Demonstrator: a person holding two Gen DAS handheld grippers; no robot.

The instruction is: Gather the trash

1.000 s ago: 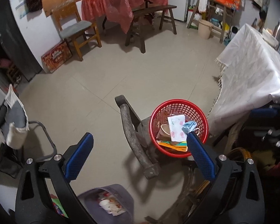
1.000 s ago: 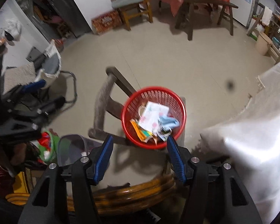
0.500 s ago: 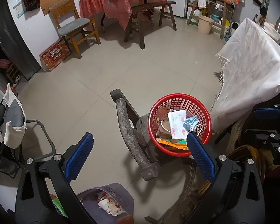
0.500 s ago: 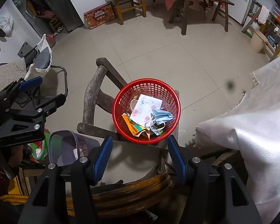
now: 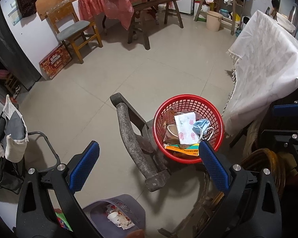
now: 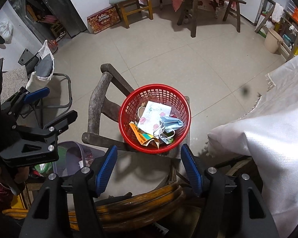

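Observation:
A red mesh basket stands on the seat of an old wooden chair. In it lie a flowered tissue packet, a blue face mask, an orange wrapper and a paper cup. My right gripper hangs above the basket's near rim with its jaws opening and nothing between the pads. My left gripper is open wide over the chair, left of the basket, holding nothing.
A grey mesh bin with a cup and scraps sits on the floor, near left. A white-clothed table is at the right, a rattan chair back under my right gripper, a folding stool with a bag at the left.
The right gripper's jaws have spread a little wider. The left gripper has sunk slightly, so more of the grey bin shows. The trash in the basket has not moved.

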